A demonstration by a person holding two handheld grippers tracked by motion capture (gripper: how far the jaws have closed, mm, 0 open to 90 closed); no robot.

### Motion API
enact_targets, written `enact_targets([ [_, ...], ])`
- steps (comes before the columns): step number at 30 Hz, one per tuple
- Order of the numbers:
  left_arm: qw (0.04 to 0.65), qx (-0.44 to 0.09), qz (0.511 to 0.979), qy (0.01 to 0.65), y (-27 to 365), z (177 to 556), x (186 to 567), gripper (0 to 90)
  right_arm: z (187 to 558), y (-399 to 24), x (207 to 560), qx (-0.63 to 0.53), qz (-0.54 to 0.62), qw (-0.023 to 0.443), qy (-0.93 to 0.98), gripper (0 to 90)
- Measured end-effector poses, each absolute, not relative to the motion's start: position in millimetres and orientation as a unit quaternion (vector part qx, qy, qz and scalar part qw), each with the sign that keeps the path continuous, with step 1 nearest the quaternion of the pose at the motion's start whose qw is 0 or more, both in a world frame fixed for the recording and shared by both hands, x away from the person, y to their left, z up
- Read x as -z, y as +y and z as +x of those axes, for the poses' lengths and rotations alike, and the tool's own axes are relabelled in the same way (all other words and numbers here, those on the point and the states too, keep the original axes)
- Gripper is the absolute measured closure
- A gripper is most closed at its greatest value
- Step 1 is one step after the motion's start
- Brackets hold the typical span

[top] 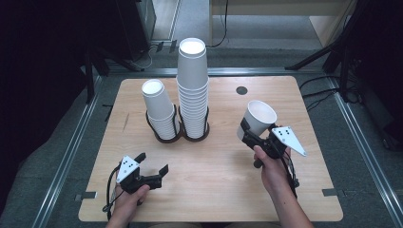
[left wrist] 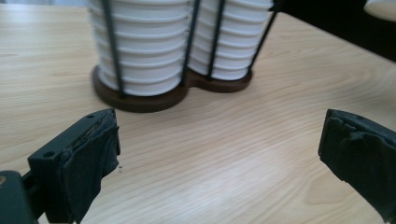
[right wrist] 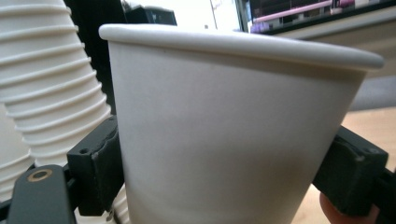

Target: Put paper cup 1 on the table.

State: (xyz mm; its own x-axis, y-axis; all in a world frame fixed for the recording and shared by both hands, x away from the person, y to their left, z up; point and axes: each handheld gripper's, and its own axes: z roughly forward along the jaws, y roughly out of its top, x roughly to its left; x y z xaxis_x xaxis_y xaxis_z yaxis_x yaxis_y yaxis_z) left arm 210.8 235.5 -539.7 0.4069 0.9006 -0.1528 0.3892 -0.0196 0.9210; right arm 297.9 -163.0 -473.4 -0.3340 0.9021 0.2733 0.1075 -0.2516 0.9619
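From the high view, the right gripper [top: 249, 133] holds a single white paper cup [top: 257, 119] above the right half of the wooden table [top: 214, 199], mouth up and tilted away from the person, well apart from the cup holder. The right gripper view shows what the high view cannot: each black pad [right wrist: 100, 161] presses flat against the cup's wall [right wrist: 224, 140] on opposite sides, below the rolled rim, so the jaws pinch the cup. Behind it on the left of that view rise the ribbed rims of a cup stack [right wrist: 46, 88].

The left gripper [top: 152, 164] hovers low over the near left part of the table, its jaws spread wide with nothing between them. The left gripper view confirms this: the two taped pads [left wrist: 93, 158] stand far apart with bare wood grain between them, and straight ahead stands the dark double-ring cup holder [left wrist: 173, 93], its thin black wire uprights caging the bottoms of both stacks.

Only the high view gives the stacks' full height: the tall stack [top: 193, 90] stands upright in the right ring, while the shorter stack [top: 159, 109] in the left ring leans to the left. A round dark hole [top: 242, 90] sits in the tabletop behind the held cup.
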Motion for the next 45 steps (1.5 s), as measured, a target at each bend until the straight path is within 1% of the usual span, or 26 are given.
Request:
enact_targets([
  [4, 0.513, -0.248, 0.649, 0.504, 248, 214, 541, 0.0, 306, -166, 476, -0.620, 0.469, 0.349, 0.524, 14.5],
  [8, 0.505, -0.245, 0.648, 0.515, 252, 217, 550, 0.0, 319, -171, 481, -0.601, 0.473, 0.369, 0.528, 14.5],
  [10, 0.511, -0.240, 0.645, 0.516, 252, 218, 551, 0.0, 324, -171, 484, -0.588, 0.469, 0.393, 0.529, 14.6],
  [16, 0.521, -0.231, 0.633, 0.525, 257, 219, 552, 0.0, 340, -168, 495, -0.571, 0.457, 0.421, 0.537, 14.7],
  [20, 0.519, -0.236, 0.634, 0.523, 255, 218, 552, 0.0, 352, -165, 503, -0.555, 0.452, 0.436, 0.545, 14.7],
  [28, 0.517, -0.238, 0.637, 0.520, 253, 219, 552, 0.0, 374, -165, 520, -0.532, 0.476, 0.439, 0.546, 14.6],
  [31, 0.518, -0.237, 0.637, 0.520, 253, 218, 552, 0.0, 377, -164, 523, -0.529, 0.482, 0.438, 0.544, 14.5],
  [32, 0.518, -0.237, 0.637, 0.519, 253, 218, 553, 0.0, 380, -161, 526, -0.520, 0.486, 0.445, 0.544, 14.4],
  [39, 0.519, -0.236, 0.637, 0.518, 253, 218, 553, 0.0, 383, -154, 530, -0.508, 0.482, 0.442, 0.560, 14.5],
  [45, 0.521, -0.233, 0.637, 0.518, 254, 218, 553, 0.0, 386, -152, 537, -0.501, 0.495, 0.429, 0.566, 14.3],
])
